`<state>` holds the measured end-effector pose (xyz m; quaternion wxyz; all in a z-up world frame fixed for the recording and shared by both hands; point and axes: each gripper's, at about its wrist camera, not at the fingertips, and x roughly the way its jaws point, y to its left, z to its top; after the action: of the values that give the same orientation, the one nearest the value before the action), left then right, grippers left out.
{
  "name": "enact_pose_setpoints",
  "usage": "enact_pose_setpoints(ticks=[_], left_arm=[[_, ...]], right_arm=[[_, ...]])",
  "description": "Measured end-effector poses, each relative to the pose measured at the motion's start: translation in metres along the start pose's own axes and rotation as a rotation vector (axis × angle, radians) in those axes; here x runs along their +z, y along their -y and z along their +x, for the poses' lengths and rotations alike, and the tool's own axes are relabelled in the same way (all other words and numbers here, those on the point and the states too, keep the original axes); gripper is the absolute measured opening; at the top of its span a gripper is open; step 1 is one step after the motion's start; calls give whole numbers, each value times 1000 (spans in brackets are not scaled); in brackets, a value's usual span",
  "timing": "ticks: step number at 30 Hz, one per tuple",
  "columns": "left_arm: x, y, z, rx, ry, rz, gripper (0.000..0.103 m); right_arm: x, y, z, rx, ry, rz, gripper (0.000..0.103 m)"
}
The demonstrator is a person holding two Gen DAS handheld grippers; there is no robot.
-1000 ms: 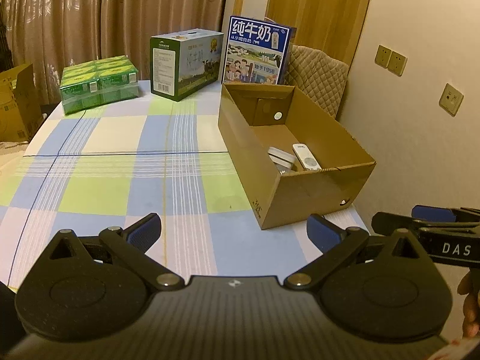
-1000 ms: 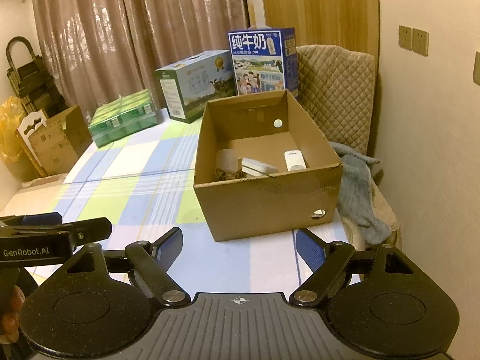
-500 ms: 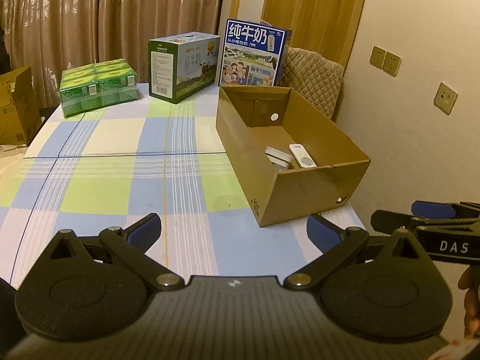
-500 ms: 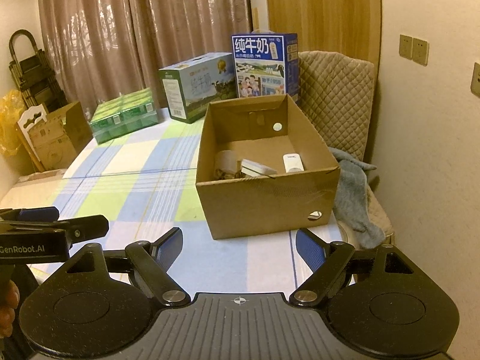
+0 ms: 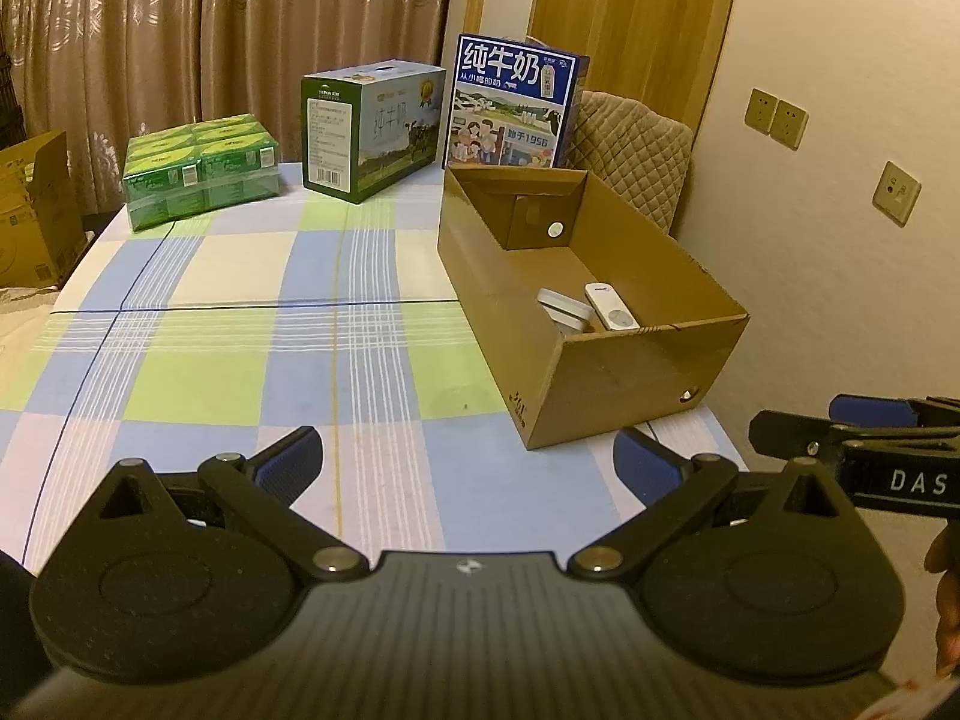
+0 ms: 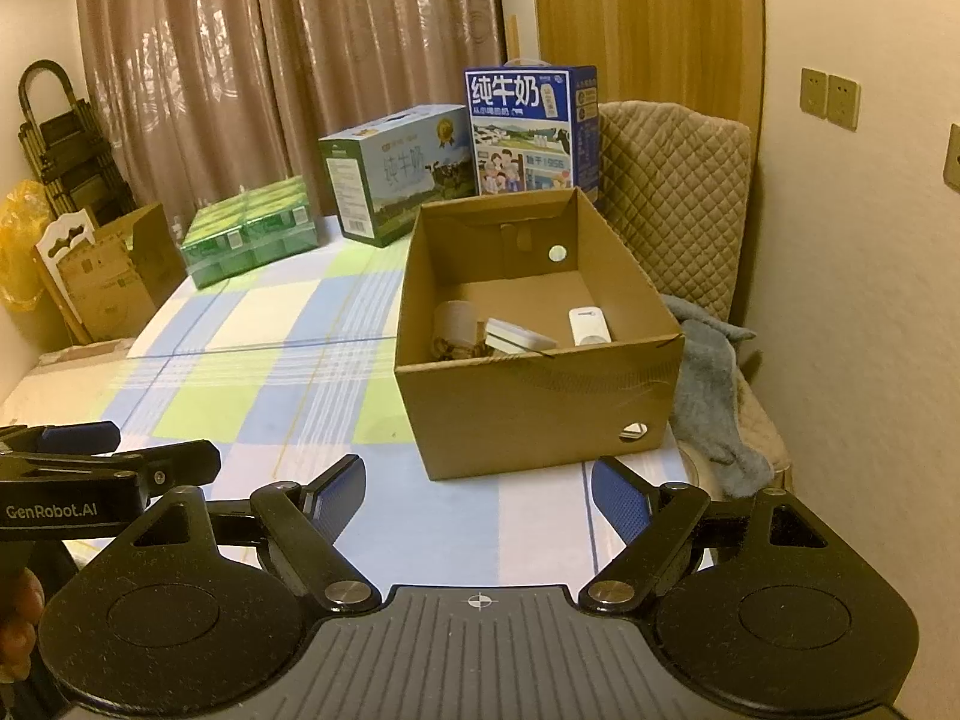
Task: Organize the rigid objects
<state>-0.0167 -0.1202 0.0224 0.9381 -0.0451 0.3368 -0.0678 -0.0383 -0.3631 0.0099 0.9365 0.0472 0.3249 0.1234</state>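
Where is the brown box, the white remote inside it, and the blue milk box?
brown box (image 6: 528, 408): right wrist view, its near wall.
white remote (image 6: 588, 325): right wrist view, its top face.
blue milk box (image 5: 510, 108): left wrist view, its printed front.

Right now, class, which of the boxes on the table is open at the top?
The plain brown box, nearest the grippers. Its top is open and small items lie inside; the green milk carton and blue milk carton behind it are closed.
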Motion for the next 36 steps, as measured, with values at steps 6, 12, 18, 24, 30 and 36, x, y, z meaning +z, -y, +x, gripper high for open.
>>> enact_pose_setpoints(ticks=[6,12,18,24,30,36], left_arm=[[0,0,1,0,0,-2,102],[-1,-2,1,-1,1,-3,102],[-1,-1,1,0,1,-3,102],[-1,-1,1,1,-1,-2,102],[-2,-3,3,2,-1,-2,102],[-2,-2,3,-6,-3,-1,102]], right_arm=[[-1,1,1,-2,1,3,80],[-1,1,1,-2,1,4,80],[-2,1,1,-2,1,6,80],[-1,1,1,-2,1,5,80],[-1,2,1,-3,0,6,80],[-1,2,1,-2,0,7,80]])
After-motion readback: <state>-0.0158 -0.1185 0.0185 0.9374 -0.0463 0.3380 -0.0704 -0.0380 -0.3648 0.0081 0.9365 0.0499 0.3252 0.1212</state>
